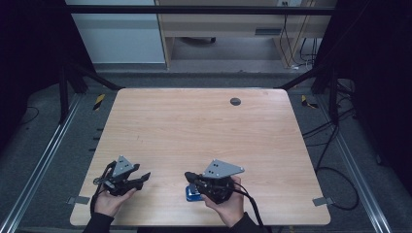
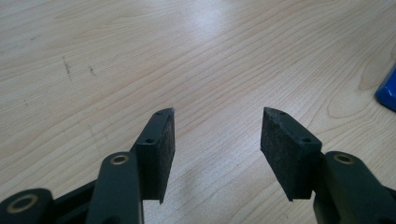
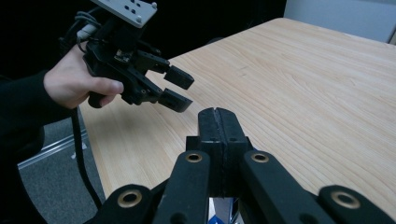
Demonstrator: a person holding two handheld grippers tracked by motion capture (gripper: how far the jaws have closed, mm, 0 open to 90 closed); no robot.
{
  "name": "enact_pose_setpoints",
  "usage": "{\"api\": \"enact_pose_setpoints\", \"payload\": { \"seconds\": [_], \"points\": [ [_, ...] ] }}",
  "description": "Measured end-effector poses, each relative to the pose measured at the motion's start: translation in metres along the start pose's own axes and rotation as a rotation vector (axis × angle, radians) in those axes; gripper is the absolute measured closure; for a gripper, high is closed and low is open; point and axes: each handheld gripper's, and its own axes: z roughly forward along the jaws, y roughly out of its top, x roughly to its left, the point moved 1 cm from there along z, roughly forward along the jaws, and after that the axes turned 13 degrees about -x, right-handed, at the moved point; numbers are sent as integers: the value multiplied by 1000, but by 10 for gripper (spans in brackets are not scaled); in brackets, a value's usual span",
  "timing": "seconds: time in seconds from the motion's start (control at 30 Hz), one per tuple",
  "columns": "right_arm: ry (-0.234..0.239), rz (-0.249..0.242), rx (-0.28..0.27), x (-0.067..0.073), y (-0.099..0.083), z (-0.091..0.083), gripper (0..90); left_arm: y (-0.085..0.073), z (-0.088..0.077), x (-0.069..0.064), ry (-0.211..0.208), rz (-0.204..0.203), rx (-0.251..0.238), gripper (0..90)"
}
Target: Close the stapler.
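At the left of the high view, the left hand [image 1: 108, 201] holds the left gripper [image 1: 144, 179] low over the near part of the counter [image 1: 194, 131], with its tips pointed toward the middle. Its jaws stand apart with nothing between them; the left gripper view shows bare wood grain in the gap between the two pads [image 2: 164, 140]. At the right edge of that view sits a corner of the blue thing [image 2: 387, 89], lying on the counter well apart from these jaws.

Farther right in the high view, the blue thing [image 1: 191, 194] lies near the counter's front edge, mostly covered from above by the right gripper [image 1: 188, 176]. The right hand [image 1: 228, 204] holds this gripper just over it, tips pointed left toward the other gripper. Whether the gripper touches the blue thing I cannot tell.

In the right gripper view the two jaws are pressed together, pad against pad, with nothing clamped between them. A small patch of blue shows beneath the linkage at the bottom edge. Beyond the tips, the left gripper [image 3: 180, 88] hangs over the counter edge with its jaws apart.

At the far side of the counter is a dark round cap [image 1: 235, 101].
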Motion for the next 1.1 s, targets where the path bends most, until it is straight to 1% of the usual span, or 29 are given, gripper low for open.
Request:
{"api": "enact_pose_setpoints", "payload": {
  "seconds": [0.07, 0.2, 0.5, 0.77, 0.9, 1.1],
  "points": [
    [-15, -5, 14, -3, -2, -1, 900, 0, 0, 0, 0, -1, -1, 453],
    [-37, 6, 39, -11, -10, -3, 900, 0, 0, 0, 1, -2, -2, 453],
    [-78, 24, 50, -24, -17, -13, 900, 0, 0, 0, -4, 2, 1, 453],
    [-90, 26, 74, -30, -24, -17, 900, 0, 0, 0, -5, 2, -4, 452],
    [-95, 25, 91, -34, -26, -23, 900, 1, 0, -1, -4, 2, -6, 453],
    [-110, 40, 124, -42, -32, -31, 900, 1, 0, -1, -6, 3, -5, 453]
  ]
}}
